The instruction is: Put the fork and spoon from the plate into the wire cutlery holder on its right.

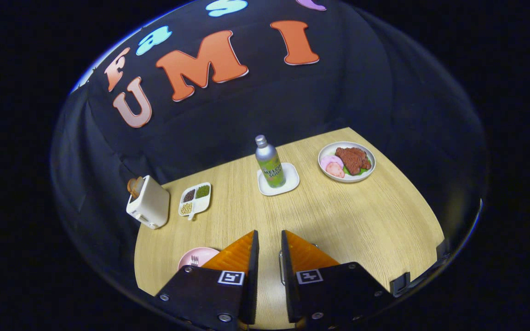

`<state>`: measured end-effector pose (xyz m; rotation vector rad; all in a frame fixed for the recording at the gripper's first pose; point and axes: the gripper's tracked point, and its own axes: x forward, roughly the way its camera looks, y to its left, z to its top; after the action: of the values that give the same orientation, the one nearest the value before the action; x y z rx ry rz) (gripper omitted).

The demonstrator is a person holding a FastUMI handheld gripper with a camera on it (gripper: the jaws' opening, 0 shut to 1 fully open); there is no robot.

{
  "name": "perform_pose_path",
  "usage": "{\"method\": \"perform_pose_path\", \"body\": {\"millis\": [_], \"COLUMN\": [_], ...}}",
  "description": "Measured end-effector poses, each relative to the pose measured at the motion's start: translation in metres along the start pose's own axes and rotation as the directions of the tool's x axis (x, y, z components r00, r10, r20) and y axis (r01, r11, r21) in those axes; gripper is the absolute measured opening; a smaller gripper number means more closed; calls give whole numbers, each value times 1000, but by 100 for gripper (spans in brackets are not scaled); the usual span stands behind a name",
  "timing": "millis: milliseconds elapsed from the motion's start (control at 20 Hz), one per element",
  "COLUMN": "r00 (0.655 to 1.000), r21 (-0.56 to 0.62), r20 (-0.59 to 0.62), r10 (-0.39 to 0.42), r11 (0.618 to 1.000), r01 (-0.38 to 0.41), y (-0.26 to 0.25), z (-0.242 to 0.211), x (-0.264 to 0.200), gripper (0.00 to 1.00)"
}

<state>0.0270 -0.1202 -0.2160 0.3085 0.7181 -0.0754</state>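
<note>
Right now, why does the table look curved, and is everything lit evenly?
Gripper view: the fisheye lens bows the table edges; light pools around the bottle, dimmer near the toaster; the hand-held gripper fingers stand slightly apart, holding nothing.

bare tabletop [338,216] ahead of claw [269,236], bottle [269,163] standing beyond

A pale wood-grain worktop [338,220] carries a white toaster [149,203], a divided dish of grains [195,199] just beside it, a square saucer [279,180] under a green bottle [269,163], a white plate of food [347,162] — and, nearest, a pink plate [198,257].
</note>
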Motion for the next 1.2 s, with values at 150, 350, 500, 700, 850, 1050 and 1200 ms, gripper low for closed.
{"method": "perform_pose_path", "body": {"millis": [150, 350, 500, 700, 850, 1050, 1200], "r00": [996, 990, 988, 982, 969, 956, 958], "r21": [-28, -45, -74, -100, -118, -156, -187], "r20": [84, 139, 140, 169, 227, 269, 254], "r10": [26, 38, 60, 81, 99, 116, 133], "r11": [999, 998, 996, 993, 990, 985, 979], "r01": [-24, -32, -50, -64, -73, -76, -86], "y": [17, 35, 50, 73, 95, 124, 149], "z": [16, 24, 21, 20, 27, 23, 6], "x": [-9, -13, -15, -19, -24, -27, -20], "gripper": [50, 77, 81, 85, 90, 93, 93]}}
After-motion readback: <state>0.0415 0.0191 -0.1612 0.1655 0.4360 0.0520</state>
